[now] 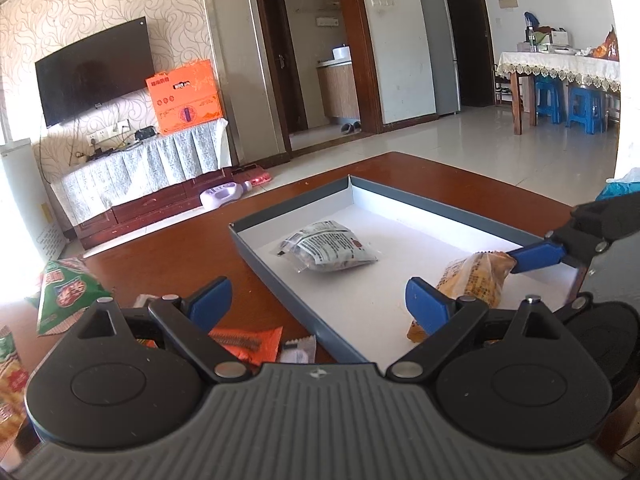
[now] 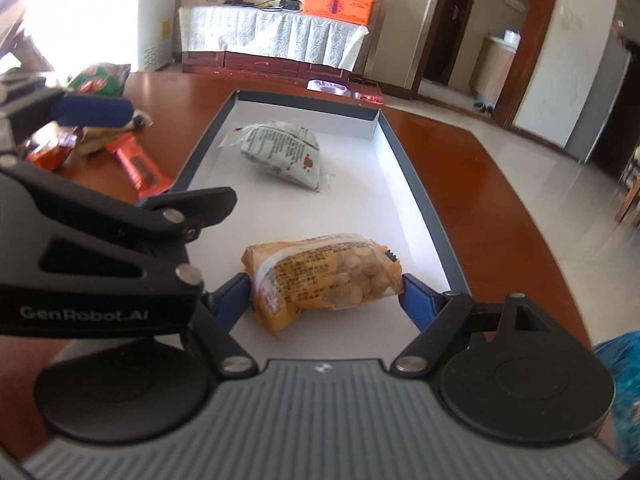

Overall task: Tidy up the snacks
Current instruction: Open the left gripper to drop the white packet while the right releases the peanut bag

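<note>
A grey tray point(image 1: 280, 276) point(image 2: 416, 184) with a white floor lies on the brown table. A white printed snack pack point(image 1: 328, 246) point(image 2: 280, 152) lies in it. My right gripper point(image 2: 326, 296) is in the tray, its blue pads against both ends of an orange peanut pack point(image 2: 324, 276) point(image 1: 472, 280) that rests on the tray floor. My left gripper point(image 1: 318, 304) is open and empty, straddling the tray's near left wall. Loose snacks lie left of the tray: an orange-red pack point(image 1: 248, 342) point(image 2: 140, 168) and a green pack point(image 1: 64, 288) point(image 2: 100, 80).
A small white sachet point(image 1: 298, 352) lies by the orange-red pack. Another snack bag point(image 1: 10, 384) is at the far left edge. The table edge curves beyond the tray. A TV stand and a dining table stand farther off in the room.
</note>
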`<state>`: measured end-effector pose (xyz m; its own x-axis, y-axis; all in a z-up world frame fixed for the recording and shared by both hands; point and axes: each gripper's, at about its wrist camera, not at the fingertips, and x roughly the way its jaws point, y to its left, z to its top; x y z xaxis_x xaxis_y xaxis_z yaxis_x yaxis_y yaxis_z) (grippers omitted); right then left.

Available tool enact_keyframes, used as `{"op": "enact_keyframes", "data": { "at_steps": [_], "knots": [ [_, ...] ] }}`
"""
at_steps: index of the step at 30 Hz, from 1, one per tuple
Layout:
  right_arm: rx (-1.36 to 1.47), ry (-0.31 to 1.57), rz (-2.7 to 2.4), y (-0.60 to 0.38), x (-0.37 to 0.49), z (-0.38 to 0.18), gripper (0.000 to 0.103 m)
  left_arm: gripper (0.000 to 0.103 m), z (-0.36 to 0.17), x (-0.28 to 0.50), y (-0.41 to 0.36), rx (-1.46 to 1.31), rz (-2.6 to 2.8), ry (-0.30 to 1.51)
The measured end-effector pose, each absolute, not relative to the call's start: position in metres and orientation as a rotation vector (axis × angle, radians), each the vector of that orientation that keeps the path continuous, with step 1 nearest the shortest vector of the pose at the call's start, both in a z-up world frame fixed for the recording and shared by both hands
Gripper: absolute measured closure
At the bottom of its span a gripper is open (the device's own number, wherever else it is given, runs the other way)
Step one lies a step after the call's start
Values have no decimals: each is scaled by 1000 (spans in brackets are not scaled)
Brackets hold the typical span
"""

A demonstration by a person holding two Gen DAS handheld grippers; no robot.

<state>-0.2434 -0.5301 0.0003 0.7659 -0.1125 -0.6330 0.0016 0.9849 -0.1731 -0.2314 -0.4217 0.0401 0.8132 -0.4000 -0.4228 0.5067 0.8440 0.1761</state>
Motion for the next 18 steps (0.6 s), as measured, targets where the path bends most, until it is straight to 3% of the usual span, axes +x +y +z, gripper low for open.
{"op": "enact_keyframes", "data": {
  "at_steps": [18],
  "knots": [
    [-92,504,-85,-523,-259,27,20,6,67,-276,-349,209,-357,354]
  ]
}}
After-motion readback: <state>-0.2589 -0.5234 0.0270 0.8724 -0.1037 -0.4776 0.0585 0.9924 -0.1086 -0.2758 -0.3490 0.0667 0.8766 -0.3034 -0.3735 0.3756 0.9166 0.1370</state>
